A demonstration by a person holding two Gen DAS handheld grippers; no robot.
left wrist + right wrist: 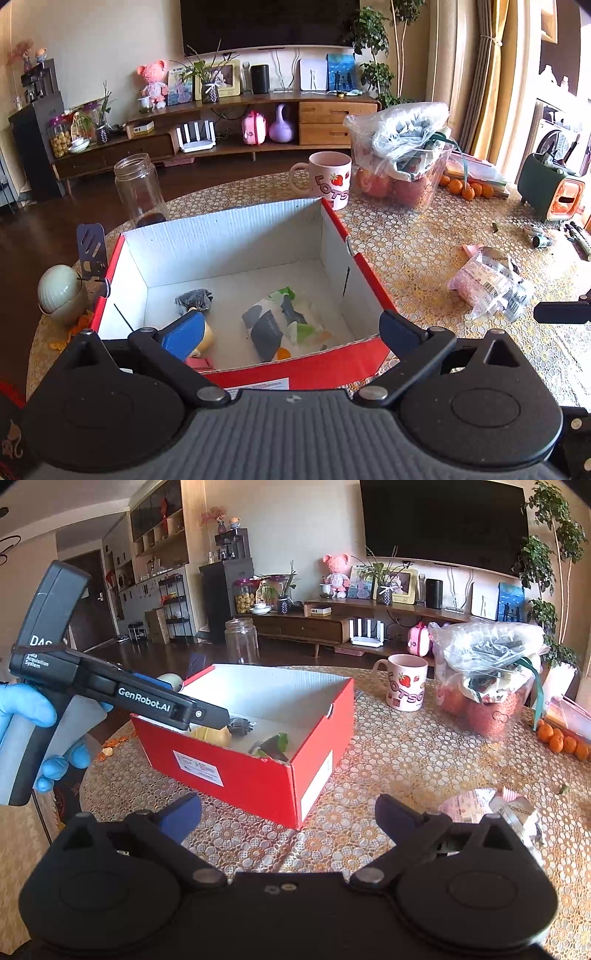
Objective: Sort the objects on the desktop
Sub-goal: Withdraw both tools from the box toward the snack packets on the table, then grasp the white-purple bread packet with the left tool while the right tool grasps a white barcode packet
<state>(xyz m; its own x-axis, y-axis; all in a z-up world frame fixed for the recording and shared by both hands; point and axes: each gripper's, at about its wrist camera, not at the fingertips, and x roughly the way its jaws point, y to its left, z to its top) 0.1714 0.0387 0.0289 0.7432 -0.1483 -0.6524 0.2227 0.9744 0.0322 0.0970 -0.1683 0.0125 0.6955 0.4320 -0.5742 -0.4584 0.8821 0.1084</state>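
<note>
A red cardboard box [295, 369] with a white inside stands on the patterned table. In it lie a grey, green and white wrapper [280, 325], a small black thing [194, 299] and a cream-coloured object [208, 334]. My left gripper [291, 332] hangs open over the box's near edge with nothing between its fingers. The right wrist view shows the same box [258, 771], with the left gripper [218, 718] reaching over its left rim in a blue-gloved hand [26, 709]. My right gripper [288, 816] is open above bare table before the box's corner. Crumpled pink packets [487, 808] lie to its right.
Behind the box stand a pink strawberry mug [325, 181], an empty glass jar [138, 192] and a plastic bag of fruit [402, 158]. Tangerines [467, 188] and a green and orange container [550, 192] sit far right. A pale round object [59, 284] rests left of the box.
</note>
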